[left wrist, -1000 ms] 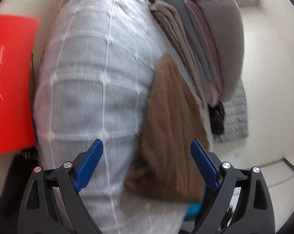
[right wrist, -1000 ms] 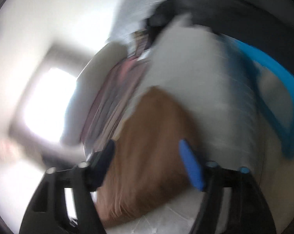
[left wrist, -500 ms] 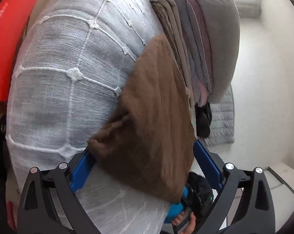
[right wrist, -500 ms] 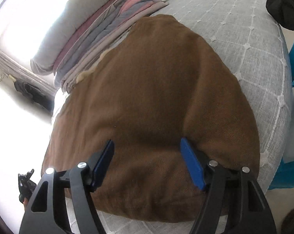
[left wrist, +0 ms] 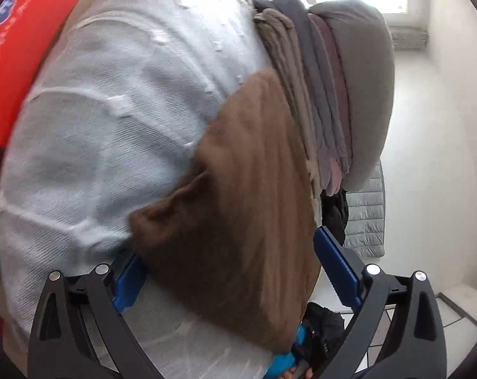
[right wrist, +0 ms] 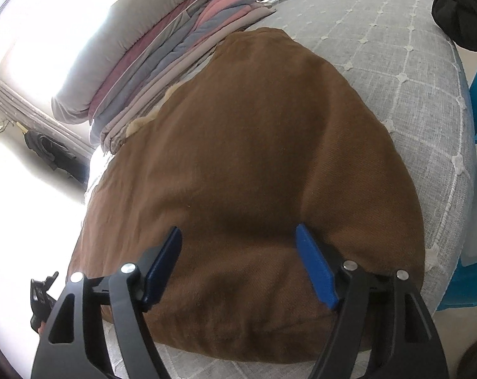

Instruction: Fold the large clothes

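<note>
Both grippers have closed in on the brown garment (right wrist: 247,170) lying folded on the grey bedspread (left wrist: 112,126) within the last second. Left gripper (left wrist: 235,271) straddles its near corner, jaws wide, gripping nothing. Right gripper (right wrist: 238,268) hovers wide open over its near edge, so another fold or a lift looks imminent.

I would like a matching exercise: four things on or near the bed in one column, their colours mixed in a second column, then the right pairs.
Things:
1. folded garment
2. bedspread
3. flat panel beside the bed
4. pads of the right tongs

Colours:
A. red
B. blue
C. brown
D. light grey with a white grid

Pairs: 1-C, 2-D, 3-A, 4-B
</note>
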